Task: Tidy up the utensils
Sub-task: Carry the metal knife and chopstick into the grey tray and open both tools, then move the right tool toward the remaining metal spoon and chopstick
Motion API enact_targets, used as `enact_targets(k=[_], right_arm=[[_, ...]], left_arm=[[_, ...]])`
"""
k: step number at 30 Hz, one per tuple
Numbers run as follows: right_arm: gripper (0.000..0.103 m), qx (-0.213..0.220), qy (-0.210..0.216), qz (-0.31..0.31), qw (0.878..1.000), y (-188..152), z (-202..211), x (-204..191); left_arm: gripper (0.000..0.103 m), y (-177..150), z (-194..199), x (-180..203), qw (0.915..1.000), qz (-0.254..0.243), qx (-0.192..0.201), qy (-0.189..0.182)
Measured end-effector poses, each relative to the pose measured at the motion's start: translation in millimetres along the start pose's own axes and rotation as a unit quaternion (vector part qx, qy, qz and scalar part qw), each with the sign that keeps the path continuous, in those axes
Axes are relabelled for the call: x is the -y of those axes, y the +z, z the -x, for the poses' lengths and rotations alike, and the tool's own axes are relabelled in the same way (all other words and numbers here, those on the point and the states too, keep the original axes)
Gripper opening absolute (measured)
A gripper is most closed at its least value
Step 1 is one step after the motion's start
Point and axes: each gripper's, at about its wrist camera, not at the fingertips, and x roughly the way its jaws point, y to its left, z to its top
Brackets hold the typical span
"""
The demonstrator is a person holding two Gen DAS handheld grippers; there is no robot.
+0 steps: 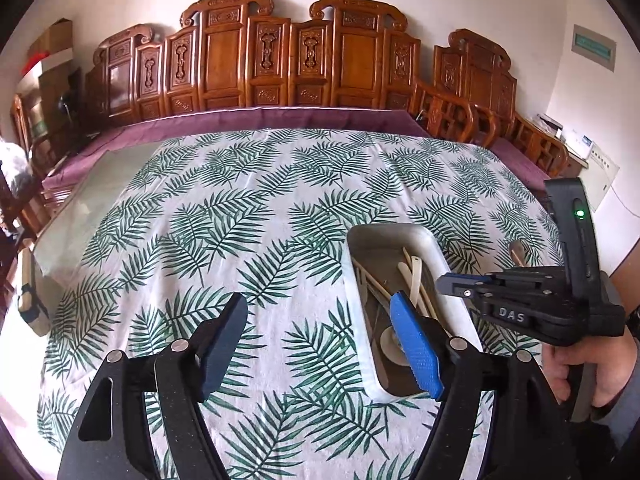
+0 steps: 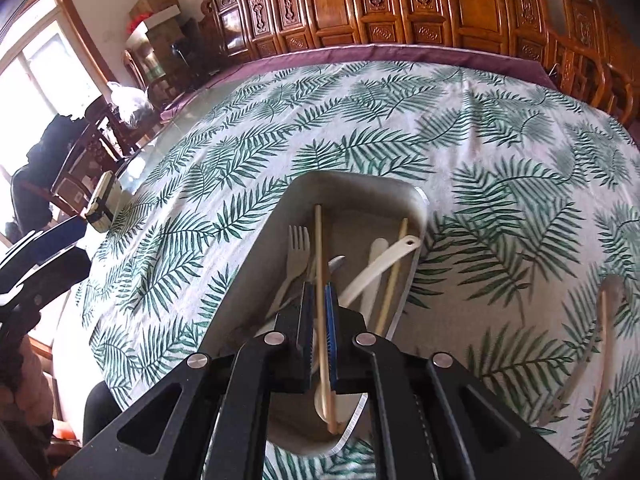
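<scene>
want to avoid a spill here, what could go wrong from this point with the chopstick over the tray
1. The right gripper pinches one chopstick near its middle; if it opens unevenly, the long stick could tip over the tray rim.
2. The tray already holds a fork and crossed utensils, so the chopstick may land askew.
3. The open left gripper hangs close and could nudge the tray.

Tray (image 2: 416, 200) sits on the desk (image 2: 400, 128), toward its near side. In the tray: fork (image 2: 298, 252) at left, chopstick (image 2: 320, 280) beside it, another chopstick (image 2: 394, 272) at right. On the desk right of the tray, apart from it: more utensils (image 2: 604, 344). Carved chairs (image 1: 288, 60) line the desk's far edge.
</scene>
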Motion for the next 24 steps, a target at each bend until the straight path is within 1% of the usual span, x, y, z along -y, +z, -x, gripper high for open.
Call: enact_targets(k=[4,10,20,22,23,24], right_arm=[[0.007,0.011,-0.008,0.007,1.0,-6,21,9],[0.007,0.029,-0.03,0.017,0.999,-24,58,29],[0.007,0.033,-0.06,0.011,0.998,-48,86,61],[0.012,0.033,-0.069,0.008,0.997,-55,91,72],[0.016,0.033,-0.073,0.005,0.997,-58,93,77],[0.017,0.034,-0.076,0.0,0.997,-62,96,83]], left_arm=[[0.072,2,2,12,1.0,-0.006,0.002,-0.006],[0.072,3,-1,34,0.9996,-0.023,-0.002,-0.017],[0.072,7,-15,84,0.9977,-0.051,-0.009,-0.044],[0.072,7,-17,95,0.997,-0.059,-0.011,-0.049],[0.072,7,-19,99,0.9967,-0.062,-0.013,-0.051],[0.072,7,-20,103,0.9964,-0.065,-0.014,-0.052]])
